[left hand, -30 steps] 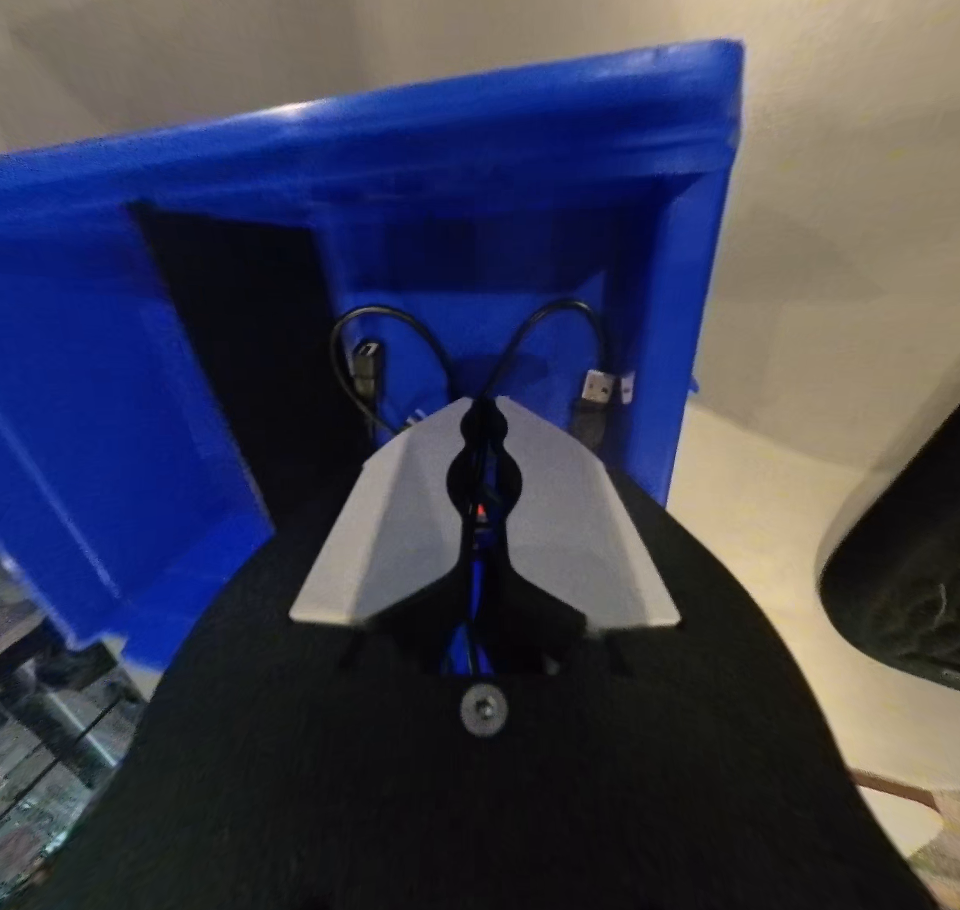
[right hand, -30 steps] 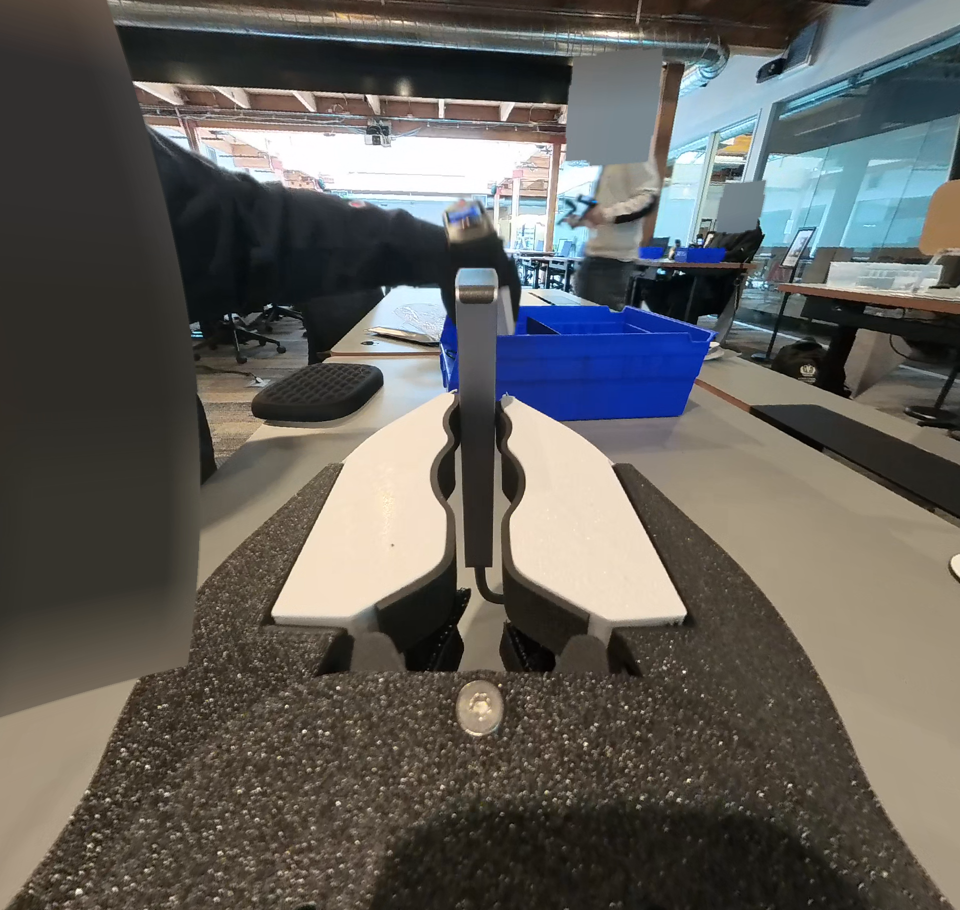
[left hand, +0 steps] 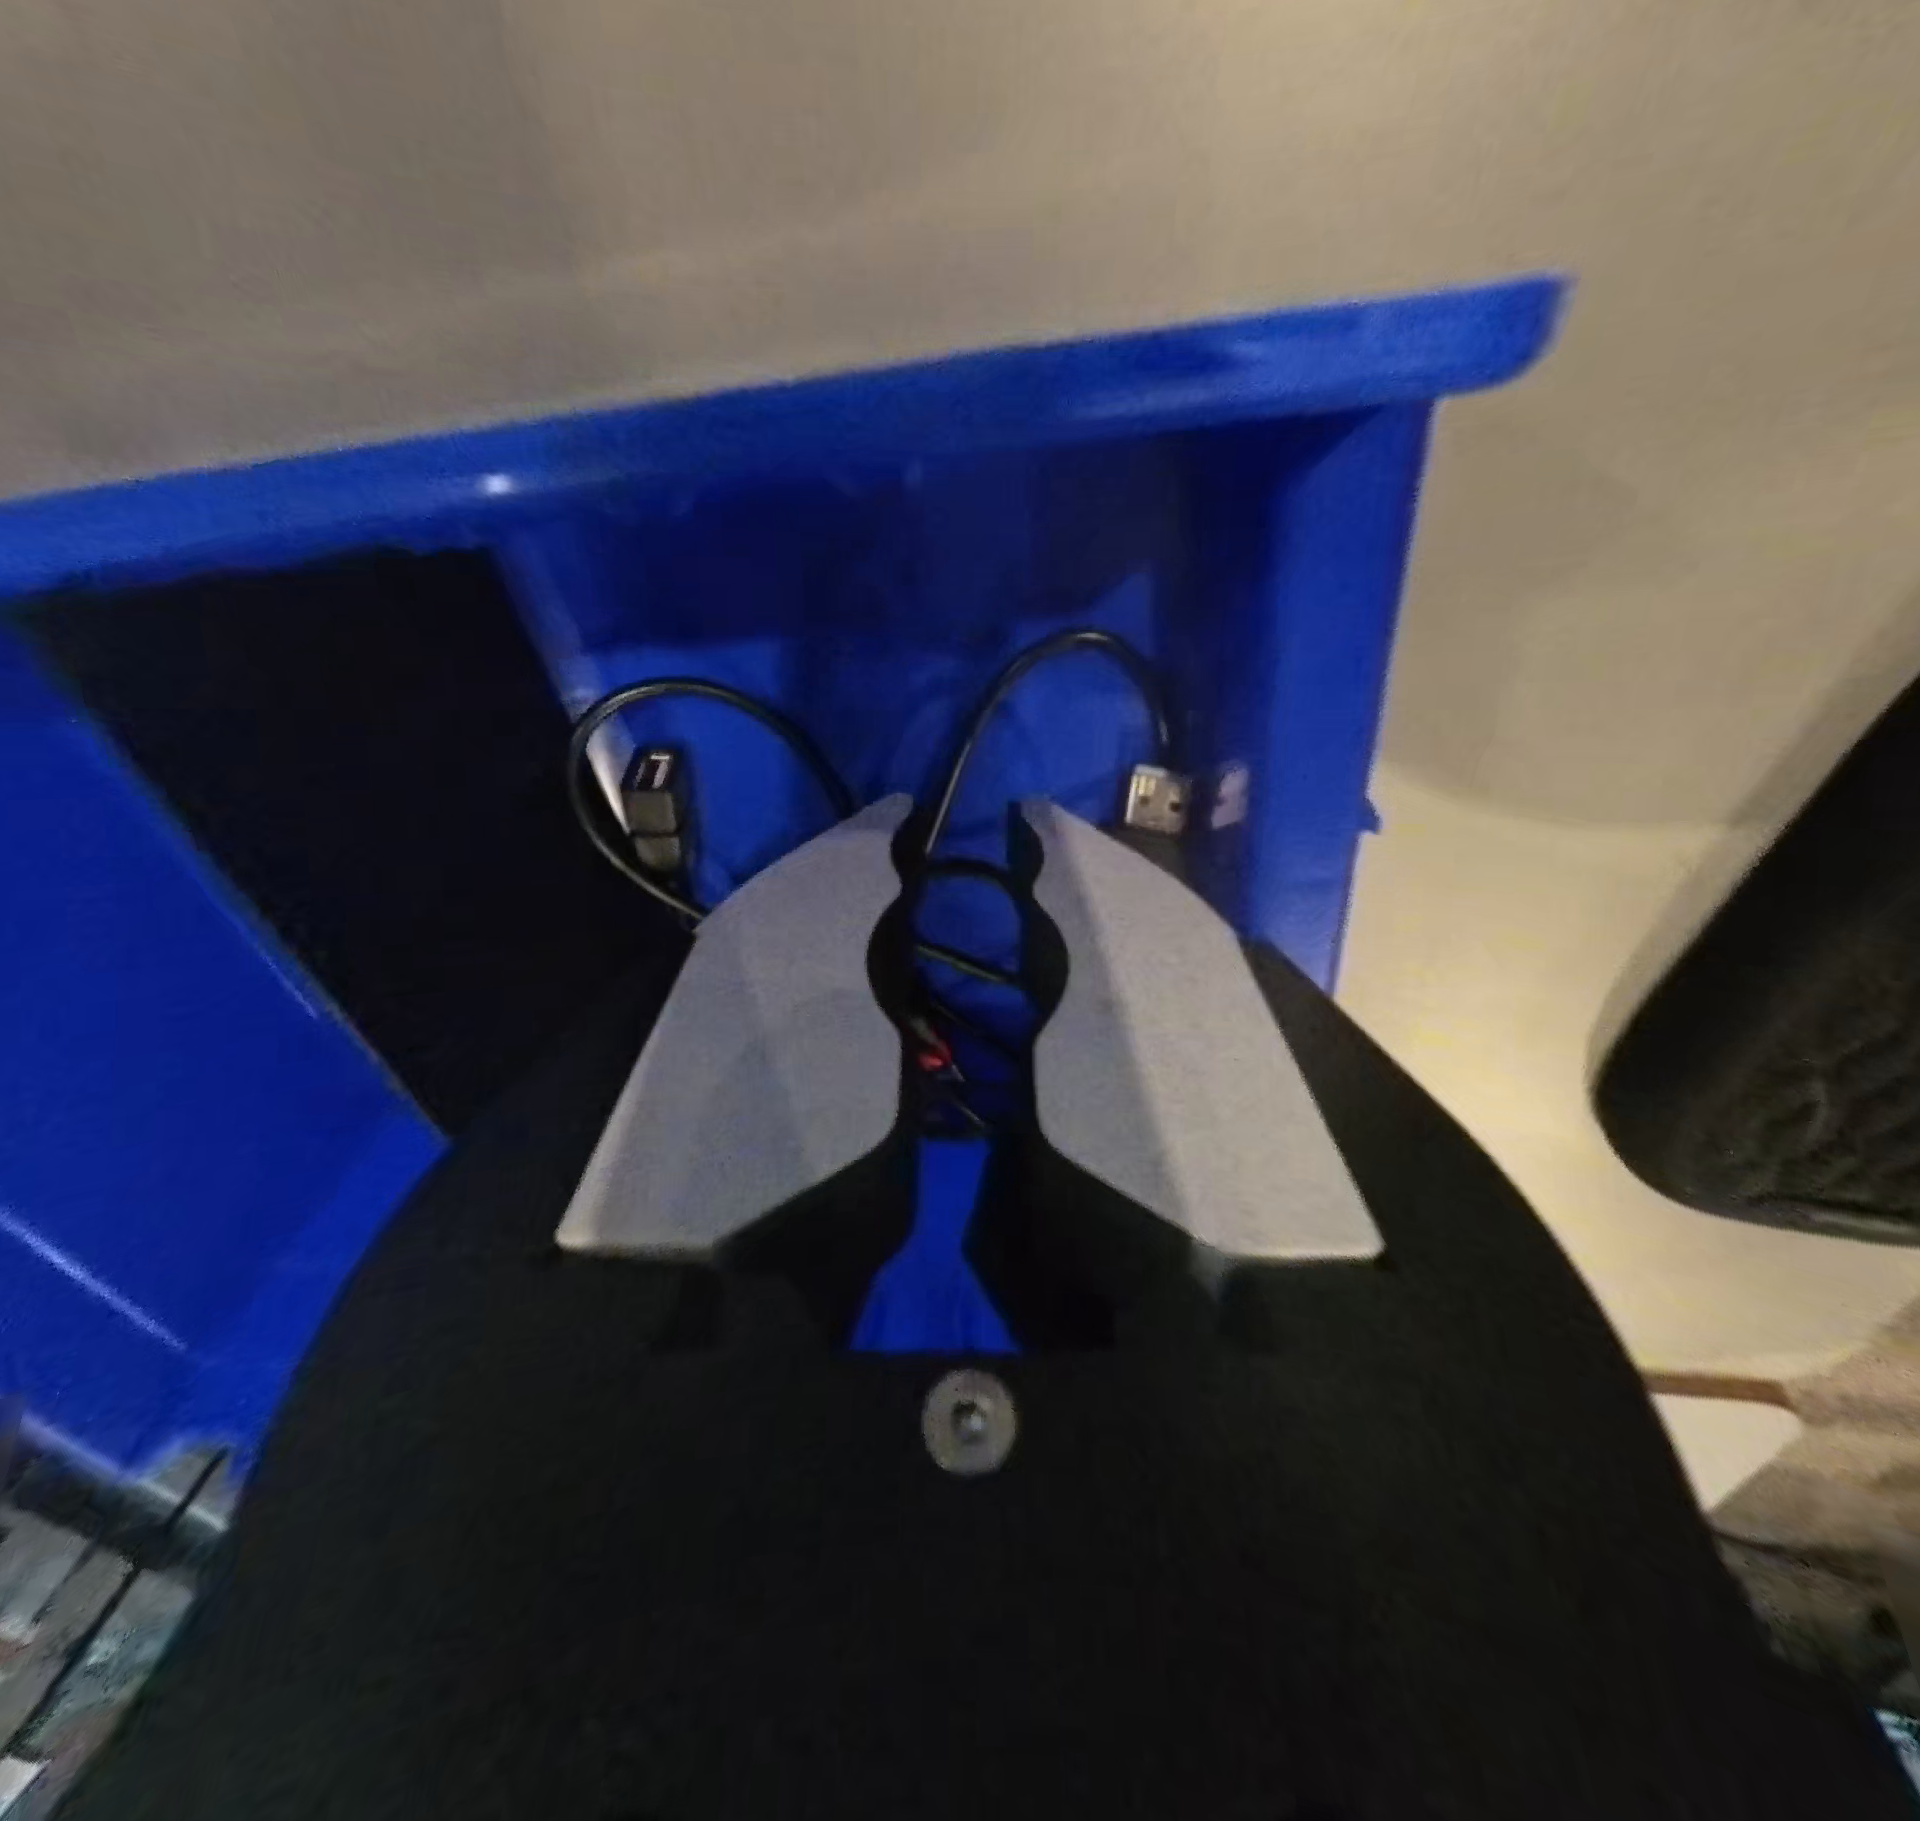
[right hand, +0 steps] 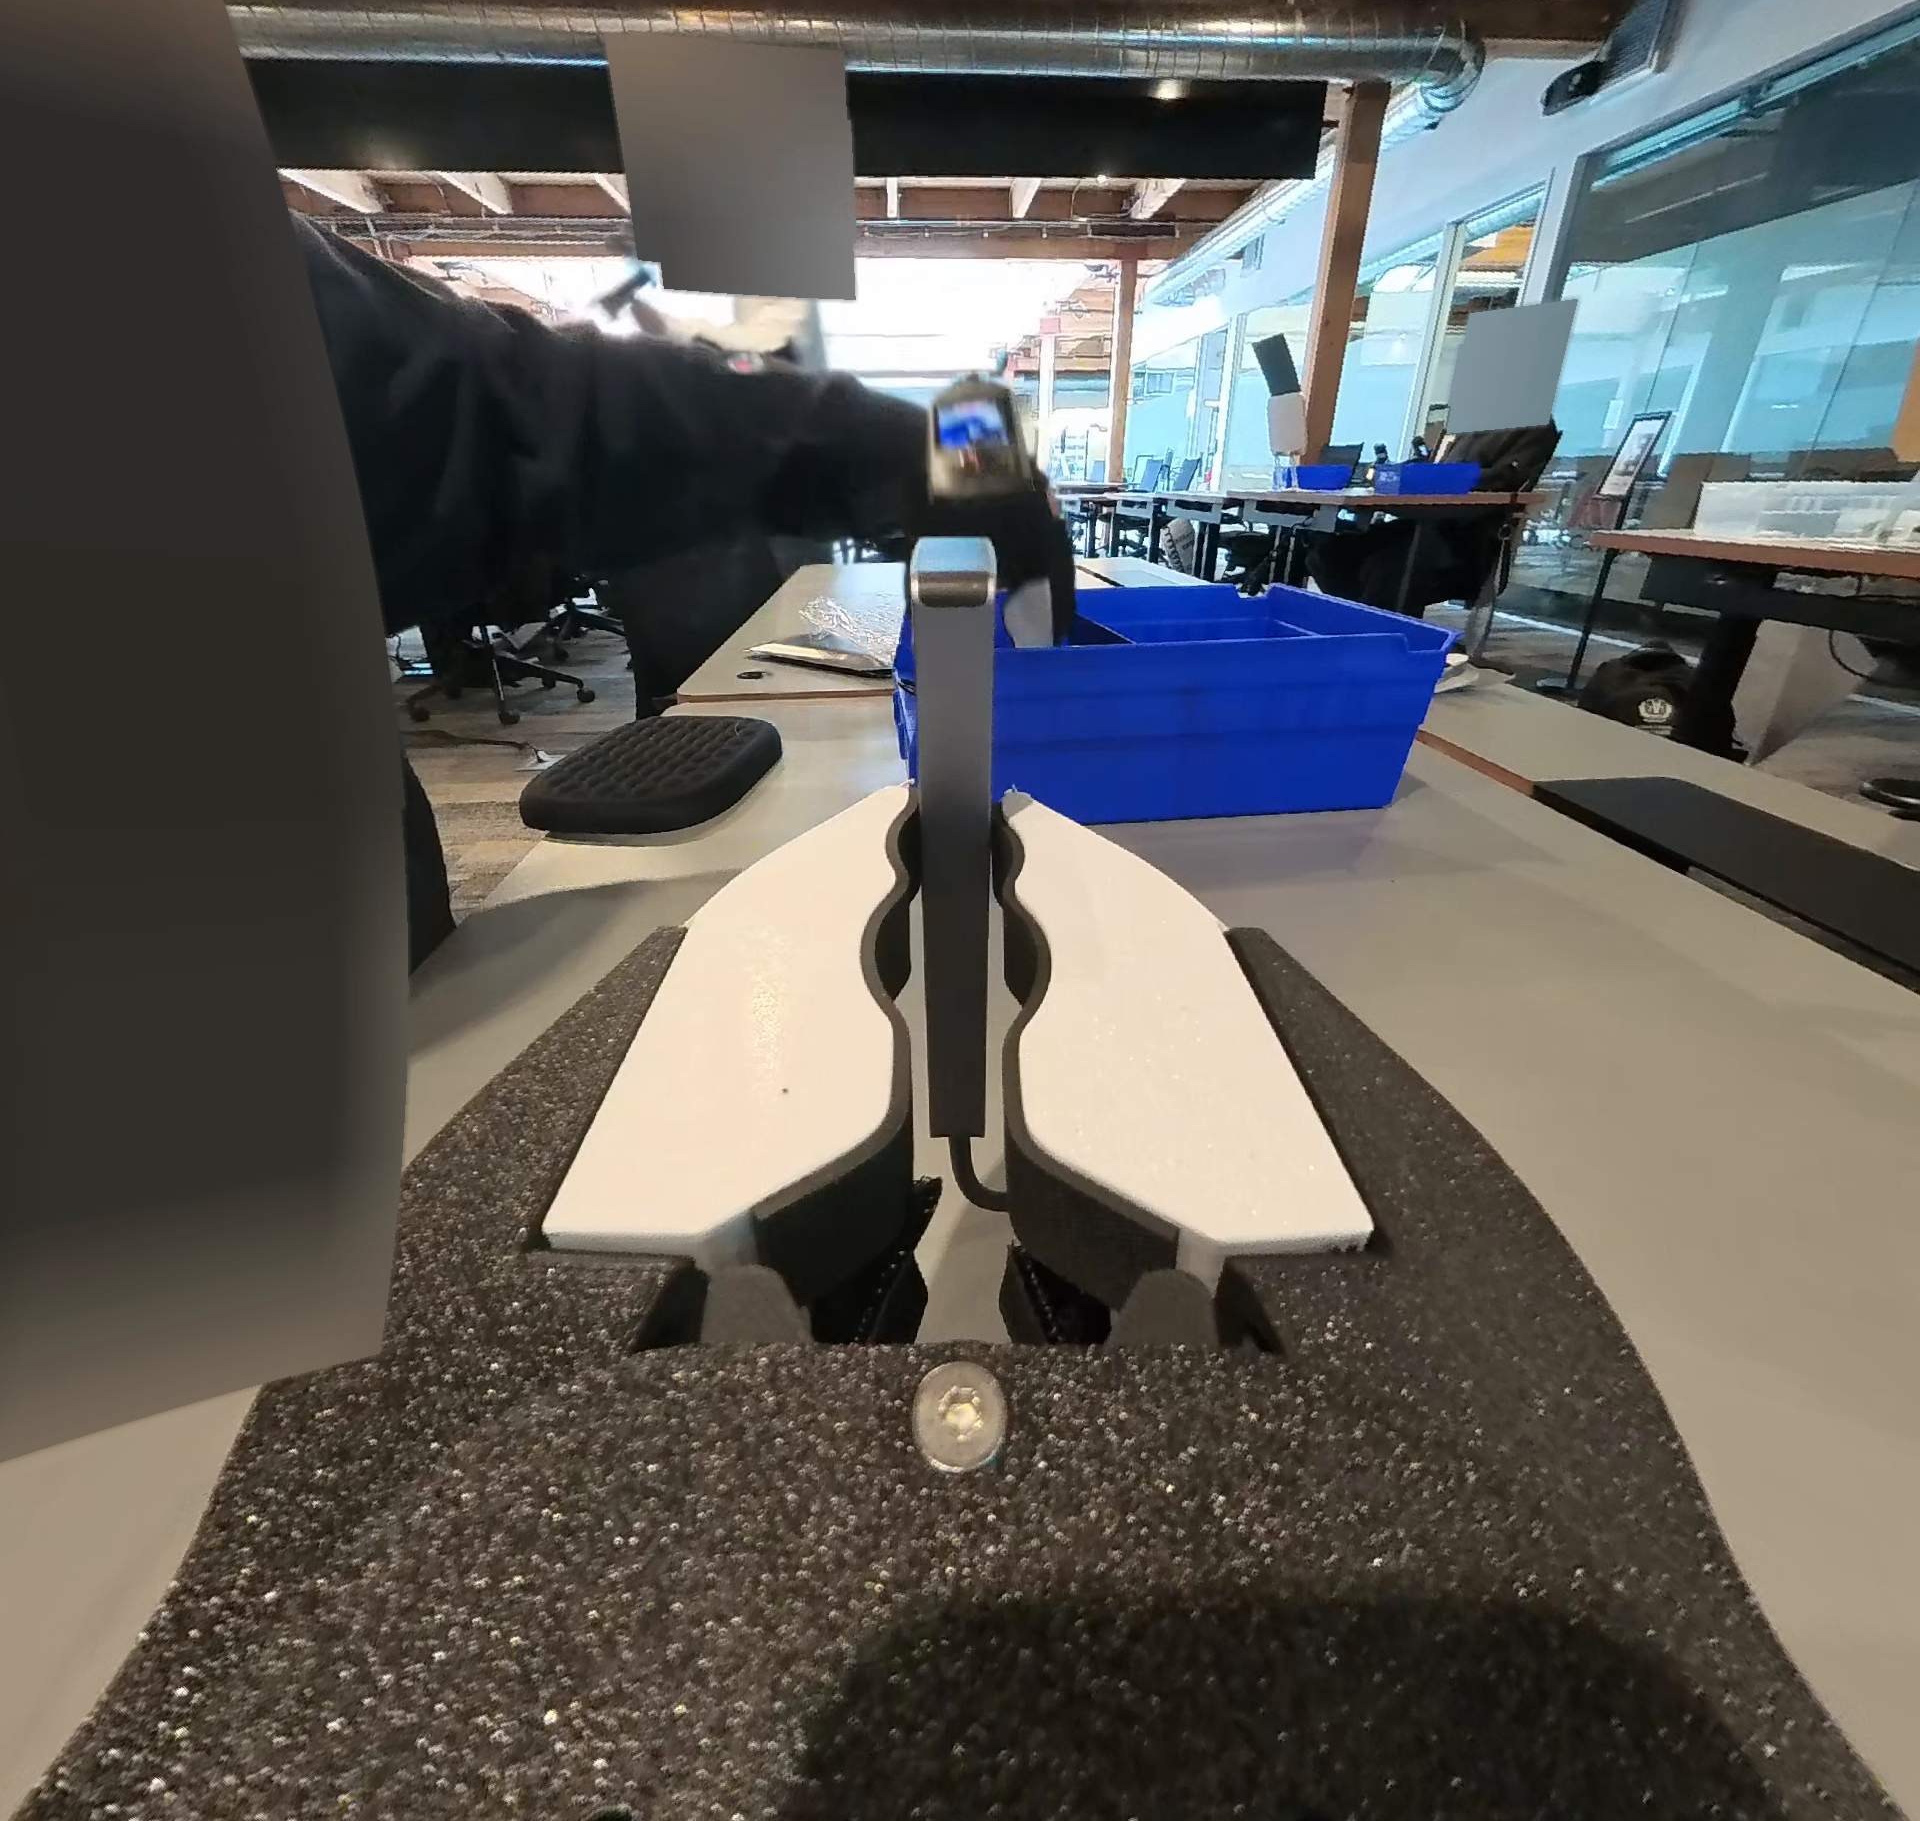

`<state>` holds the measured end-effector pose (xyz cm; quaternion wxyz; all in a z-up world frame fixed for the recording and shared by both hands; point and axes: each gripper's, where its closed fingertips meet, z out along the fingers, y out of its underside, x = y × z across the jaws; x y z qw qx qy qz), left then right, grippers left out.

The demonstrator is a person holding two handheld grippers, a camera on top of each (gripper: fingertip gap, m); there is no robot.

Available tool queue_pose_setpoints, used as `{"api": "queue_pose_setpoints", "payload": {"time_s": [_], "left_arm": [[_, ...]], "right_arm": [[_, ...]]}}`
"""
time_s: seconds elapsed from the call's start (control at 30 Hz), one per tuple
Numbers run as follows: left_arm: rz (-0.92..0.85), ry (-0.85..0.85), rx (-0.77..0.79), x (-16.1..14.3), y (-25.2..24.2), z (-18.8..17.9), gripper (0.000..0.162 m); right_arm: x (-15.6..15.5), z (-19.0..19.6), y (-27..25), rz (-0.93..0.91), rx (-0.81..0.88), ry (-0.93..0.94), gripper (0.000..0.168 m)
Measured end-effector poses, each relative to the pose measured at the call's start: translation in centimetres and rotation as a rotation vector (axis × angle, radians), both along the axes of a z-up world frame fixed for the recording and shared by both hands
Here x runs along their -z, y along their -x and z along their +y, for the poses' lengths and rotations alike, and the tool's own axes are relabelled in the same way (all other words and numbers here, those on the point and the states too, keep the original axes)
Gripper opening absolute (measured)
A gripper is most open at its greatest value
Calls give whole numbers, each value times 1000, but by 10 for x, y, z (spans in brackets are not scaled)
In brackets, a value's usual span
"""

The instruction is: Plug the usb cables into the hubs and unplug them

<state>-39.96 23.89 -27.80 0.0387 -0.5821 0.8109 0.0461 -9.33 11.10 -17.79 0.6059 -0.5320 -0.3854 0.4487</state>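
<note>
In the left wrist view my left gripper is open, its jaws a small gap apart, low inside a blue bin. A thin black USB cable loops on the bin floor just past and between the fingertips, with one plug at the right and another at the left. In the right wrist view my right gripper is shut on a slim grey USB hub, held upright above the grey table. The same bin stands beyond it, with the left gripper reaching in.
A black wrist rest lies left of the bin; it also shows in the left wrist view. A person's black sleeve crosses to the bin. A black divider splits the bin. A black mat lies at the right.
My left gripper has opened and let go of the black cable, which now lies loose in the bin. The view has pulled back a little. The right gripper still holds the hub.
</note>
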Motion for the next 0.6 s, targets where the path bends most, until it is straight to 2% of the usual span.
{"api": "queue_pose_setpoints", "payload": {"time_s": [0.3, 0.6], "left_arm": [[109, -9, 63, 29, 6, 8, 14], [185, 23, 22, 29, 16, 4, 3]], "right_arm": [[1, 0, 0, 0, -4, 6, 12], [-1, 0, 0, 3, -5, 2, 12]]}}
